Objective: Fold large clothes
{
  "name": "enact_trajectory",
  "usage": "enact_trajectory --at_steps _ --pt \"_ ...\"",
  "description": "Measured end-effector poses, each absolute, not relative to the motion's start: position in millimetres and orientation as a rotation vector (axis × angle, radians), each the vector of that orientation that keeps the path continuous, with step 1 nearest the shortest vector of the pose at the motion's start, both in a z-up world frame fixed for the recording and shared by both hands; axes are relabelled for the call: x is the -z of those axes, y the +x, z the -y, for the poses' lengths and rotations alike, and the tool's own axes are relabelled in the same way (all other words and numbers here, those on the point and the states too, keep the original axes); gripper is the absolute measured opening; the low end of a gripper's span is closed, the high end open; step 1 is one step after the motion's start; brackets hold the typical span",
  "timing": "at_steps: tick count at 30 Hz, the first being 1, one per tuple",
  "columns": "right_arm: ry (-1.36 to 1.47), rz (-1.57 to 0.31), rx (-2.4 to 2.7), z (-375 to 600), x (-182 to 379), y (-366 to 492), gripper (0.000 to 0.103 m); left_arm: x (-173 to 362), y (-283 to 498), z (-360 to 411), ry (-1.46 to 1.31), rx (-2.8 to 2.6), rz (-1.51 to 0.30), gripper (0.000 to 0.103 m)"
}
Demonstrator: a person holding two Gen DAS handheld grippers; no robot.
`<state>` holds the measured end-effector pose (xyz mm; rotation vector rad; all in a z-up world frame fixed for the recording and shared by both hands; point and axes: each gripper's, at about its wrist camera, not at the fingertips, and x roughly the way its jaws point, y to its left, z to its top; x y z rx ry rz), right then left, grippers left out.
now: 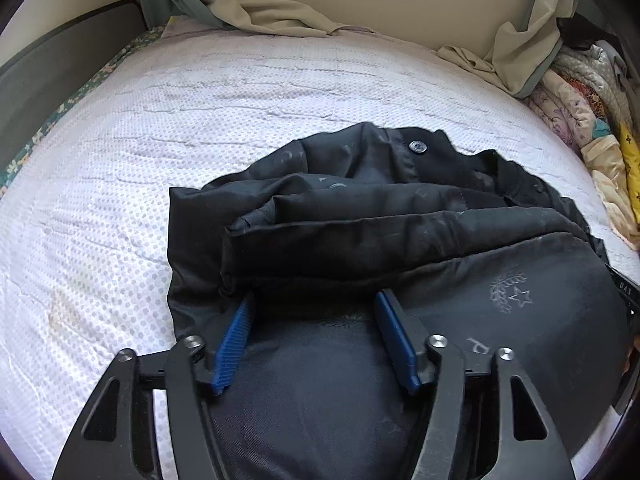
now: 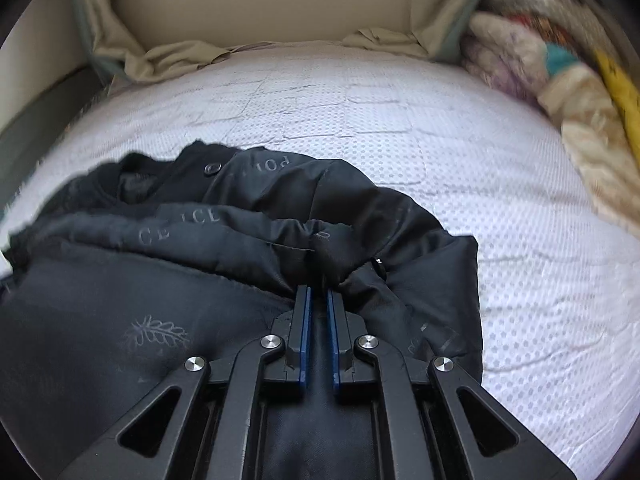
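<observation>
— Looking from over here, the black jacket (image 1: 400, 220) lies bunched on the white dotted bedspread (image 1: 200, 120), its lining turned up in long rolled folds. Can you see the button?

— Yes, one dark button (image 1: 417, 146) sits near the far edge, beside the collar. The left gripper (image 1: 314, 304) rests over the near part of the jacket with its blue pads (image 1: 232, 344) spread wide apart, nothing between them but flat cloth below.

— And the other?

— The right gripper (image 2: 319, 294) has its fingers drawn nearly together, tips at a gathered ridge of the jacket (image 2: 240, 240). It seems to be pinching that fold, though the view is blurred and a thin gap shows lower down.

— Beige curtains (image 1: 280, 12) droop onto the far side of the bed, and a heap of patterned bedding (image 1: 580, 112) is piled at the right edge.
</observation>
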<state>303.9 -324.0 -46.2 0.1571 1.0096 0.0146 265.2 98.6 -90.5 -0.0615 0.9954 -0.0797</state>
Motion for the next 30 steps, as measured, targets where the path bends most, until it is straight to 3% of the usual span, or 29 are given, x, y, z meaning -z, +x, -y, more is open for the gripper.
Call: enact_trajectory --at_steps 2,4,6,8,16,26,30 --pt "0.234 -1.038 -0.021 332.5 38.2 306.3 0.004 78.5 263.7 -100.9 -0.089 0.104 -1.005 0.083" --pt "0.324 -1.054 -0.048 341.4 27.3 307.1 0.014 66.3 261.1 -104.7 -0.118 0.114 -0.998 0.085" --pt "0.399 -1.029 -0.090 346.2 11.7 303.6 0.048 55.3 256.9 -111.1 -0.148 0.121 -0.986 0.086" --pt "0.419 -0.991 -0.098 347.0 -4.2 298.1 0.056 41.8 252.7 -124.9 -0.202 0.120 -0.963 0.088" --pt "0.457 -0.905 -0.136 350.4 -39.9 285.5 0.058 33.8 247.0 -188.0 -0.474 0.123 -0.964 0.089" --pt "0.421 -0.892 -0.099 356.1 -43.9 287.5 0.059 67.6 249.5 -211.4 -0.695 0.210 -1.110 0.090" --pt "0.351 -0.844 -0.141 338.0 -65.9 278.2 0.064 83.1 247.9 -215.0 -0.772 0.239 -1.155 0.090"
